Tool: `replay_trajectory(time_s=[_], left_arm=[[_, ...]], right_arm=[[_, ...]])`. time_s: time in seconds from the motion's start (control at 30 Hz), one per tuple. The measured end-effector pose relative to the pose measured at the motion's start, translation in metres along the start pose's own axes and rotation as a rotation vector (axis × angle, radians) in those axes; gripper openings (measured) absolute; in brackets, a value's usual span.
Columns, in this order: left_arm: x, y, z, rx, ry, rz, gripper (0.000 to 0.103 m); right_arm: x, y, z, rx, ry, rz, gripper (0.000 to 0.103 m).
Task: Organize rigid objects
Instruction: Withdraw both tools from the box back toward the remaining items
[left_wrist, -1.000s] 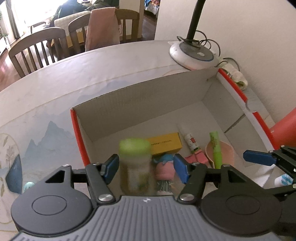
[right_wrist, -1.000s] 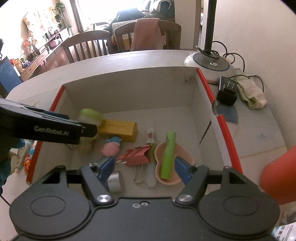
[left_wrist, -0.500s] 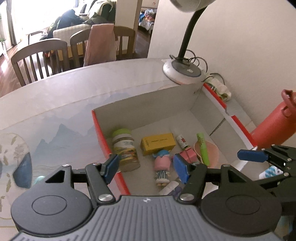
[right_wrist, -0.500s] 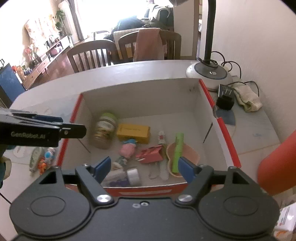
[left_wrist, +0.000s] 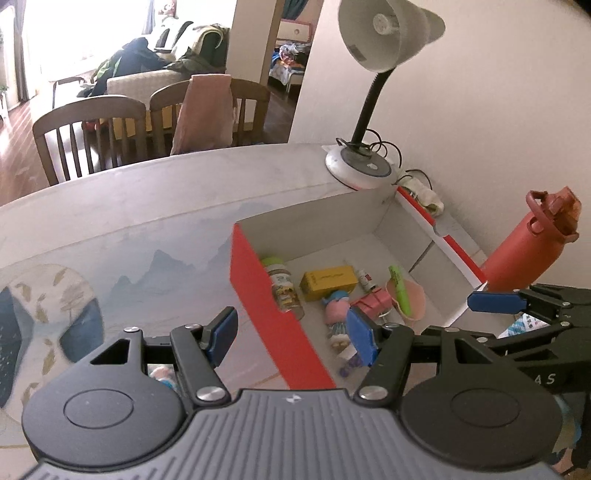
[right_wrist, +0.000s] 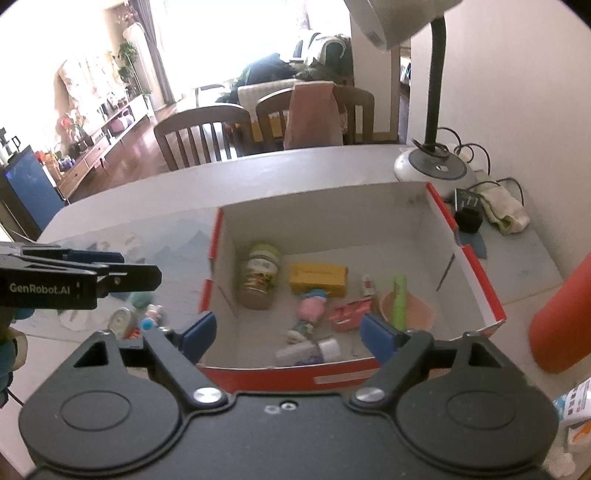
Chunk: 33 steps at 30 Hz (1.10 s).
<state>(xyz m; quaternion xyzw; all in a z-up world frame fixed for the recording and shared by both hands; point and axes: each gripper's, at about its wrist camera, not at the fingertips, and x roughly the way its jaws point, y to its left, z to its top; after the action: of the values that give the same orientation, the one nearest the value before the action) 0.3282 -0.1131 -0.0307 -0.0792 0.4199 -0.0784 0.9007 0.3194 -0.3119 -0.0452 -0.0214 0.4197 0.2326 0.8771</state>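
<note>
The green-lidded jar (right_wrist: 258, 275), gripped a second earlier, had been set upright in the box (right_wrist: 465, 258), at its left wall. The left gripper (left_wrist: 291, 334) had been drawn back over the box's left edge, wide and empty; the right gripper (right_wrist: 286, 332) was likewise wide. Small items (right_wrist: 142, 321) beside the box on the table (right_wrist: 295, 173) were judged yet to be collected.

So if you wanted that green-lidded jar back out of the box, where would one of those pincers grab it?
Probably from above. The jar stands upright in the box's left corner, close against the side wall, so a sideways approach looks blocked. I'd close the fingers across its round green lid or just below it, one finger toward the yellow box, the other on the opposite side.
</note>
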Motion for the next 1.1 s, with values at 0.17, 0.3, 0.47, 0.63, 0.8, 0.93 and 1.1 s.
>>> replay_trajectory(time_s=[0.17, 0.3, 0.47, 0.63, 0.8, 0.93, 1.1], left_arm=[[-0.02, 0.024, -0.011, -0.012, -0.022, -0.004, 0.077], [-0.032, 0.046, -0.021, -0.016, -0.025, 0.008, 0.077], [-0.047, 0.077, -0.03, -0.037, -0.037, 0.01, 0.083], [-0.056, 0.106, -0.039, -0.05, -0.039, 0.016, 0.083], [-0.057, 0.13, -0.049, -0.069, -0.035, 0.02, 0.094], [-0.056, 0.148, -0.061, -0.079, -0.044, 0.039, 0.101], [-0.049, 0.162, -0.076, -0.05, -0.073, 0.11, 0.102]], right_arm=[[-0.007, 0.023, -0.006, 0.005, -0.035, 0.019, 0.093], [-0.011, 0.043, -0.011, 0.002, -0.068, 0.04, 0.098], [-0.01, 0.069, -0.019, 0.007, -0.09, 0.072, 0.1], [-0.003, 0.098, -0.026, -0.018, -0.101, 0.084, 0.102], [0.011, 0.117, -0.029, -0.018, -0.08, 0.085, 0.102], [0.021, 0.127, -0.031, -0.018, -0.053, 0.089, 0.102], [0.038, 0.135, -0.027, 0.009, -0.02, 0.08, 0.102]])
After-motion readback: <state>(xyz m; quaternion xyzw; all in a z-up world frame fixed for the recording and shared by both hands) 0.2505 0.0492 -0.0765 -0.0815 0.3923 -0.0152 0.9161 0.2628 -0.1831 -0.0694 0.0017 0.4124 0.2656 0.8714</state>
